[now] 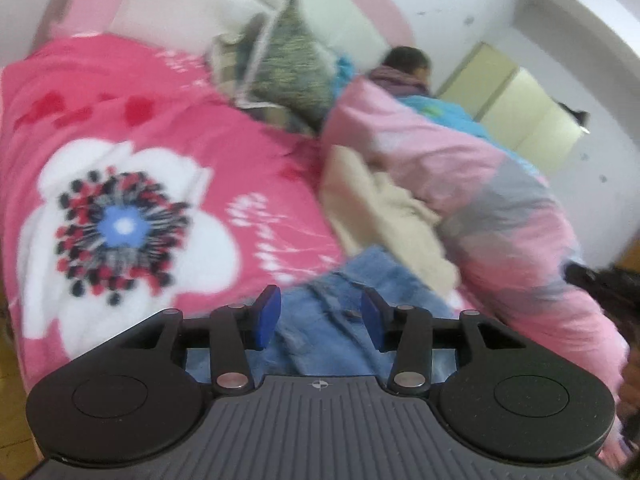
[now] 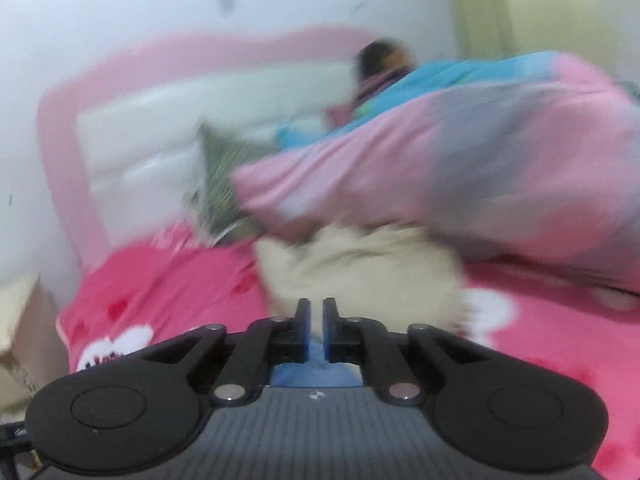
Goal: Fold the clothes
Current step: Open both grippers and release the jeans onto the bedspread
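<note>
Black left gripper (image 1: 321,317), blue fingers (image 1: 267,316), silver screws

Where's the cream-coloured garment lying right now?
In the left wrist view the cream garment lies on the pink bedspread, right of centre, between the denim garment and the pink-and-grey quilt.

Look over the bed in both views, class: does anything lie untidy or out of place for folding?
Yes. The cream garment lies crumpled, partly under the pink quilt, not spread flat. The denim garment is rumpled at the near edge of the bed, below the left gripper. A patterned pillow leans tilted against the headboard.
</note>
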A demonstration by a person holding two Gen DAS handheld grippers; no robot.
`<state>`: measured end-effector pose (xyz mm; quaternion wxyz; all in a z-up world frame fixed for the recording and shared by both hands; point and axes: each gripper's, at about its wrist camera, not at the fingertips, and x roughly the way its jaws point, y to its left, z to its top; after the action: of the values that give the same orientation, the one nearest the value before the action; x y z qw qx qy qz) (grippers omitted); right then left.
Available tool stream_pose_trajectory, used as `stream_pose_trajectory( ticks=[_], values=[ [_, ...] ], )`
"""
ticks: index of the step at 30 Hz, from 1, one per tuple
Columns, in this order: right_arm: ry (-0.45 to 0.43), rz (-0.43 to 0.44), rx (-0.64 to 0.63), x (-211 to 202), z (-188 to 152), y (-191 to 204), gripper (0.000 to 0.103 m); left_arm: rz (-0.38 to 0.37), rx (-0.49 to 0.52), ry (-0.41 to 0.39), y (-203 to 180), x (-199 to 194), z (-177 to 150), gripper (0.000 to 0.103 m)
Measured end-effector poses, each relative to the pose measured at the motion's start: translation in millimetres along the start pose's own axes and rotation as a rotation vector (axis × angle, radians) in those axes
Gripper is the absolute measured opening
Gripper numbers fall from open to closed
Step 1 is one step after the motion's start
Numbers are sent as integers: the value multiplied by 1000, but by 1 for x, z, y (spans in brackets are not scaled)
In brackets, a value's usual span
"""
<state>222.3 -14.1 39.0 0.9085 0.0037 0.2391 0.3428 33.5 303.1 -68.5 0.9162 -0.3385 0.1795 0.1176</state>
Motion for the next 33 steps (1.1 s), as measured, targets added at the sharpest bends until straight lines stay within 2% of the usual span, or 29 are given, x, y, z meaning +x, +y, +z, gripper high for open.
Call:
stream_pose_trajectory(
  ticks=[2, 3, 4, 5, 8, 11, 13, 15, 17, 22, 25, 28, 30, 31, 33],
  values=[
    [-30, -73, 25, -56, -13, -24, 29, -51, 40, 18, -18, -6, -4, 48],
    [-37, -114, 33, -82, -23, -36, 32, -73, 65, 27, -29, -8, -8, 55],
    [-40, -161, 38, -107, -33, -47, 40, -96, 90, 35, -39, -10, -12, 61],
    [-34, -211, 50, -128, -43, -58, 51, -119, 114, 43, -50, -13, -16, 63],
    [35, -373, 147, -166, -69, -96, 55, -182, 179, 75, -82, -15, -34, 64],
    [127, -571, 276, -166, -80, -134, 55, -228, 216, 97, -105, -18, -48, 64],
    [172, -645, 350, -152, -78, -151, 55, -250, 248, 106, -120, -20, -57, 64],
    [213, -709, 412, -135, -72, -162, 53, -241, 286, 110, -132, -24, -64, 64],
    [228, -767, 402, -119, -61, -156, 53, -220, 322, 116, -141, -27, -71, 65],
    [216, -803, 292, -105, -23, -127, 53, -182, 335, 131, -148, -35, -80, 65],
    [162, -793, 332, -111, 4, -121, 53, -159, 338, 152, -152, -36, -83, 65],
    [129, -740, 405, -124, 24, -123, 53, -144, 348, 168, -156, -36, -87, 65],
    [75, -712, 402, -148, 37, -127, 53, -145, 358, 177, -160, -39, -91, 65],
    [48, -688, 406, -162, 42, -130, 54, -171, 371, 195, -163, -39, -95, 65],
    [11, -585, 424, -196, 39, -141, 54, -222, 398, 228, -168, -38, -103, 67]
  ],
)
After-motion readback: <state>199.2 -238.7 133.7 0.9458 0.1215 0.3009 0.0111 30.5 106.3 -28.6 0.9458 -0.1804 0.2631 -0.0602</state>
